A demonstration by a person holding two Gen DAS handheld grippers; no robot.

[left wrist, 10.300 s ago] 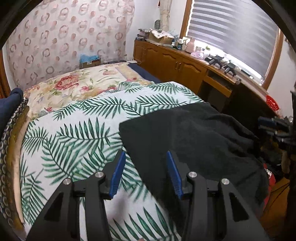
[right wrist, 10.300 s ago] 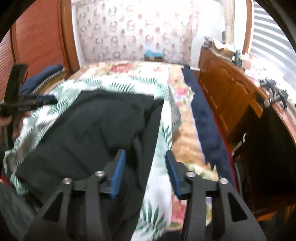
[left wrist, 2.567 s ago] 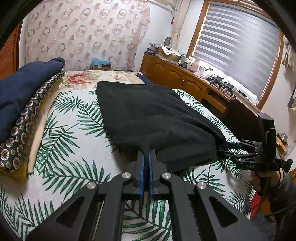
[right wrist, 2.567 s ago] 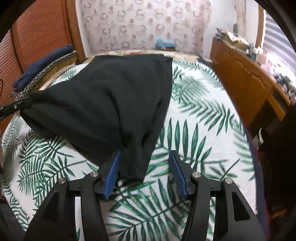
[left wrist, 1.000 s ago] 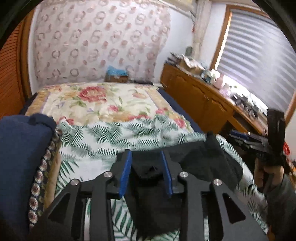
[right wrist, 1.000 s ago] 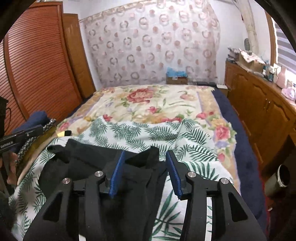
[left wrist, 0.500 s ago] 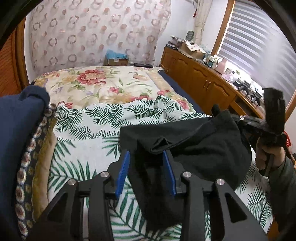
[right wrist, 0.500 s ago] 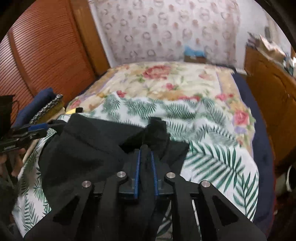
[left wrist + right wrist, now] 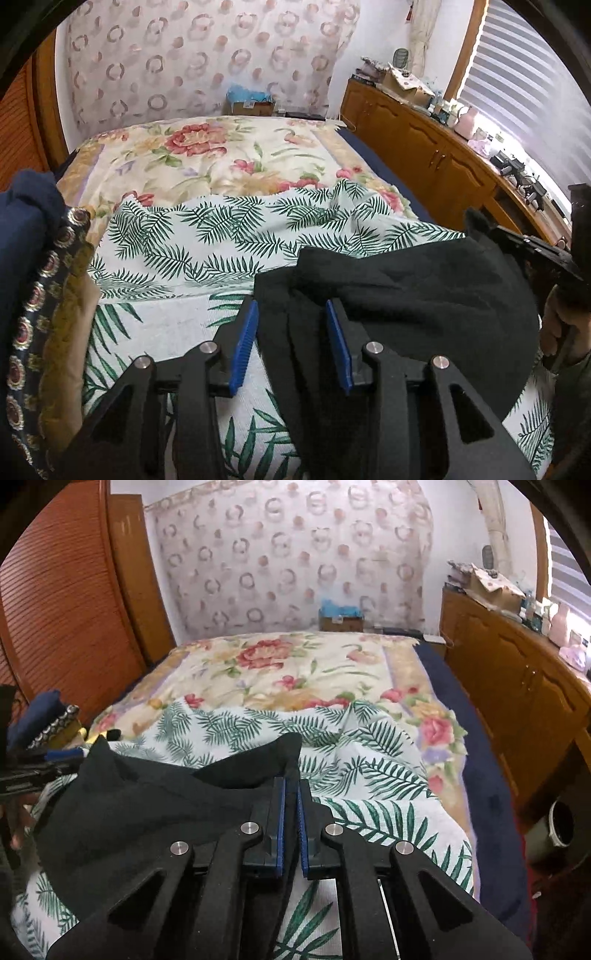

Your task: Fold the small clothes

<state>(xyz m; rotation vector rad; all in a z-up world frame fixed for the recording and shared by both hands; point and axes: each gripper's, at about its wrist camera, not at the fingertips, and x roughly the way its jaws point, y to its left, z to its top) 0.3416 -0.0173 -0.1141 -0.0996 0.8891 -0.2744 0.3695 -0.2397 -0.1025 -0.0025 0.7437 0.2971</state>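
A black garment [image 9: 406, 295] lies bunched on the palm-leaf sheet [image 9: 207, 229] at the near end of the bed. My left gripper [image 9: 290, 317] is open, its blue pads [image 9: 244, 338] on either side of the garment's near left edge. In the right wrist view the same black garment [image 9: 155, 812] spreads to the left. My right gripper [image 9: 290, 794] is shut on the garment's right corner and holds that corner up off the sheet. The other hand-held gripper [image 9: 546, 254] shows at the right edge of the left wrist view.
A stack of folded clothes, navy on top [image 9: 26, 229], sits at the left of the bed. A floral quilt [image 9: 207, 155] covers the far half. A wooden cabinet [image 9: 517, 672] with clutter runs along the right wall. A slatted wooden door [image 9: 62, 602] is at the left.
Over the last second my right gripper closed on the garment's corner. My left gripper stayed open around the near edge. Both have drawn slightly back, with the garment folded over toward me.
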